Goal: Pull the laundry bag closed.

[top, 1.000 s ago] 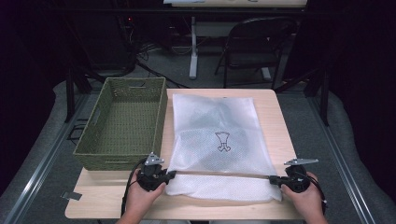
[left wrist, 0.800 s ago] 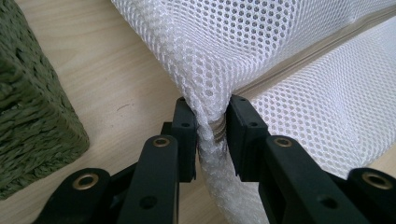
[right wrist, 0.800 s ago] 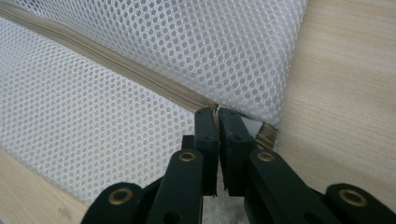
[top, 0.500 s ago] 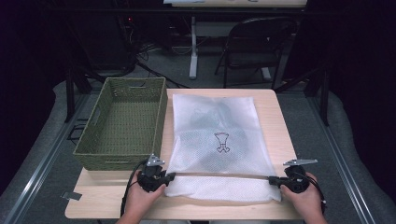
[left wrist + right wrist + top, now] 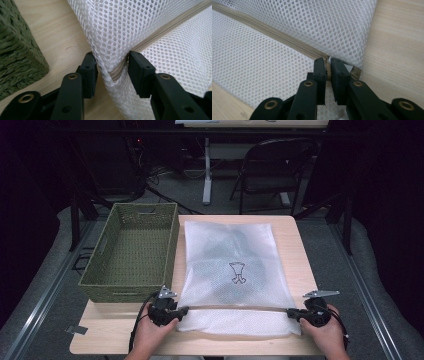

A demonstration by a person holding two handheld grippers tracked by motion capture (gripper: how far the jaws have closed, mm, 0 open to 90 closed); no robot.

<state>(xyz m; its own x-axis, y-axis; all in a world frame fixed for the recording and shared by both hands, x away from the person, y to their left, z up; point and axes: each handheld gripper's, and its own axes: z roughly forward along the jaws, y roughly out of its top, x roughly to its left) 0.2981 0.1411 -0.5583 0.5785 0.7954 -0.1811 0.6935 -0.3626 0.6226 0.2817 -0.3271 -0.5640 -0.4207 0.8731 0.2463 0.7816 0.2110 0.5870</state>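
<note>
Both hands come in from the near edge of the table, each wrapped around its tool and held low and level, the two tools pointing inward at each other across the near end of the white mesh bag.

The left gripper sits at the bag's near left corner, with the green woven basket just beyond it on its outer side. In the left gripper view, its jaws have just been opening. They stand apart with a fold of mesh and the tan zipper between them. The left pad is just at the cloth and the right one is at the edge of the bunched fold; I cannot tell if either one presses.

The right gripper is at the bag's near right corner, bare tabletop on its outer side. In the right gripper view, its jaws are nearly together and have just eased open a little, with the zipper's end between the pads. A narrow gap shows there, and whether the pads bite the tape is not clear.

The zipper runs straight from one claw to the other. A small dark drawn figure is printed on the bag beyond the claws. No lettering is readable.
</note>
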